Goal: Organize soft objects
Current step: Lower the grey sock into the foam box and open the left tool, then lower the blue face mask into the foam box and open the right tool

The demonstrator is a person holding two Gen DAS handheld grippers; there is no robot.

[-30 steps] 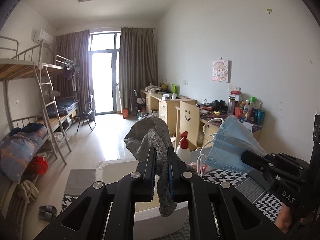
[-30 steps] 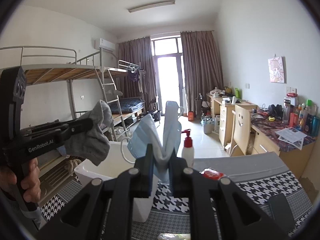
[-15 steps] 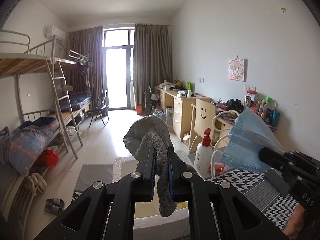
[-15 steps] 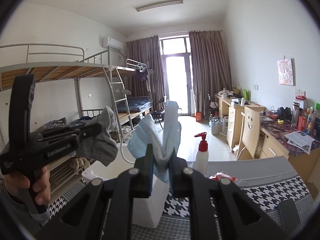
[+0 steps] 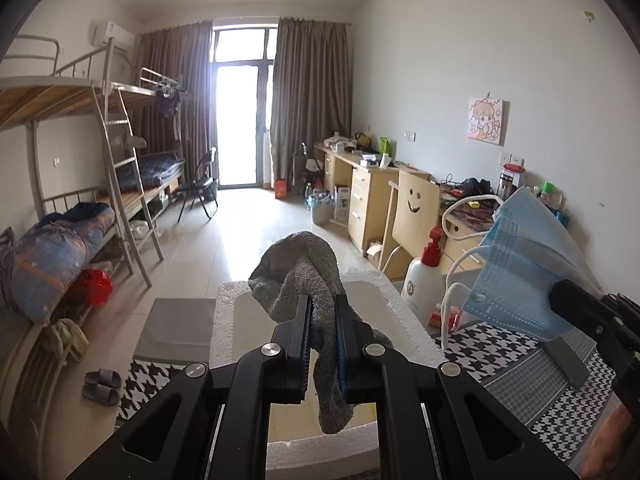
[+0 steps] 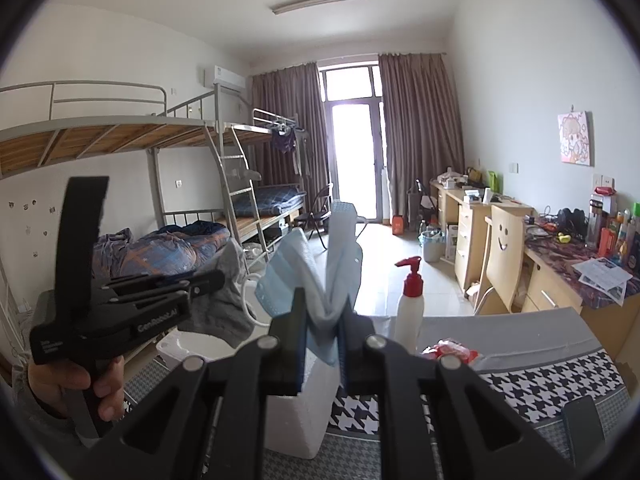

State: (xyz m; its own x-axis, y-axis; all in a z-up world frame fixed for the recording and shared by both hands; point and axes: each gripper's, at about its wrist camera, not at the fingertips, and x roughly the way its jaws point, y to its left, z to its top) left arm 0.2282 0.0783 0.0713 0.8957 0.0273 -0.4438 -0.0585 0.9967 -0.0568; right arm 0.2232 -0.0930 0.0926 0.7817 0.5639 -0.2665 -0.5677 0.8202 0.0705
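left gripper [image 5: 322, 312] clamped on grey sock [image 5: 308, 276] dangling over the open white foam box [image 5: 404, 320], right gripper [image 6: 322, 316] clamped on blue face mask [image 6: 316, 272] held up beside it, pump bottle [image 6: 410, 304] just behind box on checkered table [image 6: 540, 380]

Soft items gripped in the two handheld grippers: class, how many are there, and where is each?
2. A grey knitted sock in the left gripper, above the white foam box; a light-blue pleated face mask in the right gripper. More may lie hidden inside the box.
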